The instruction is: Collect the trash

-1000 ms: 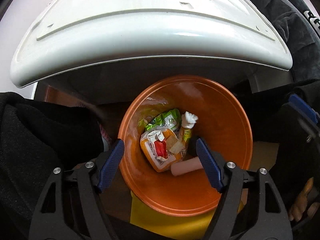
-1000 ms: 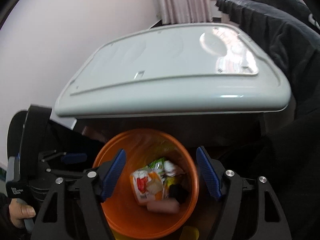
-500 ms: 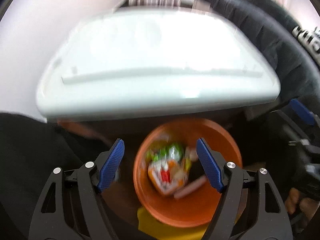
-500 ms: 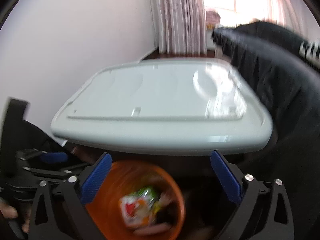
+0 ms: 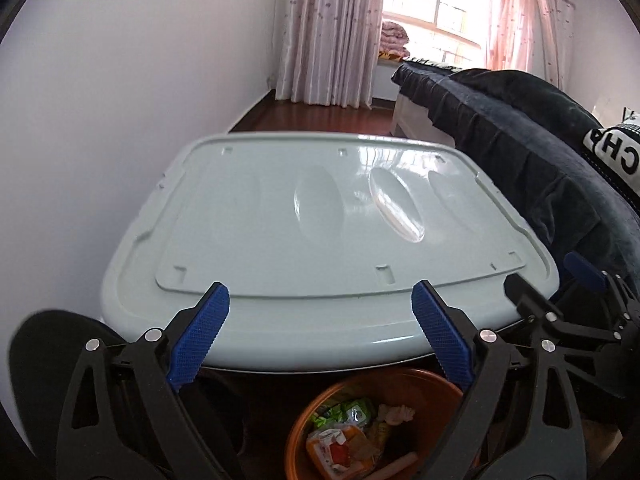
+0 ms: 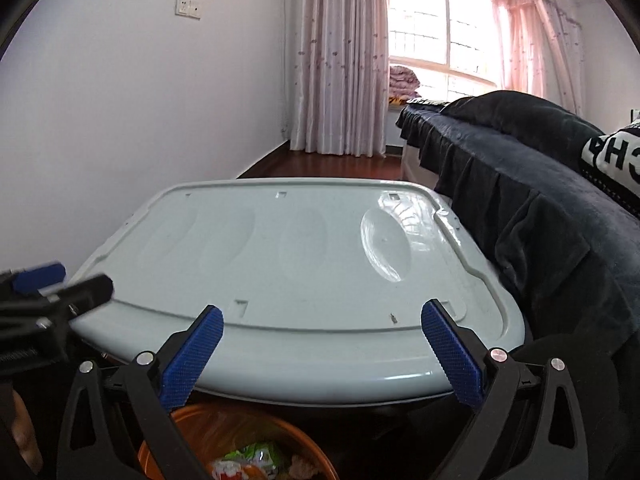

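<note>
Walls: you face a plain pale wall [image 6: 120,100] with a white socket plate [image 6: 187,8].
Window: bright daylight through sheer pink curtains [image 6: 340,60].
Floor: dark reddish wood floor [image 6: 340,166].
Furniture: glossy pale grey plastic lid-like top [image 5: 320,232]; dark navy velvet-covered bed [image 6: 540,200] beside it.

a home bedroom, that's where we are. upper right of the frame, a sunlit window [image 6: 472,40] hung with sheer pink curtains [image 6: 340,60], folded quilts [image 6: 404,84] stacked on the sill. along the right edge, a bed [image 6: 520,168] draped in a dark plush cover. dark red wooden floor [image 6: 340,166] at centre, plain white wall [image 6: 120,100] on the left with a socket plate [image 6: 188,8] high up.
</note>
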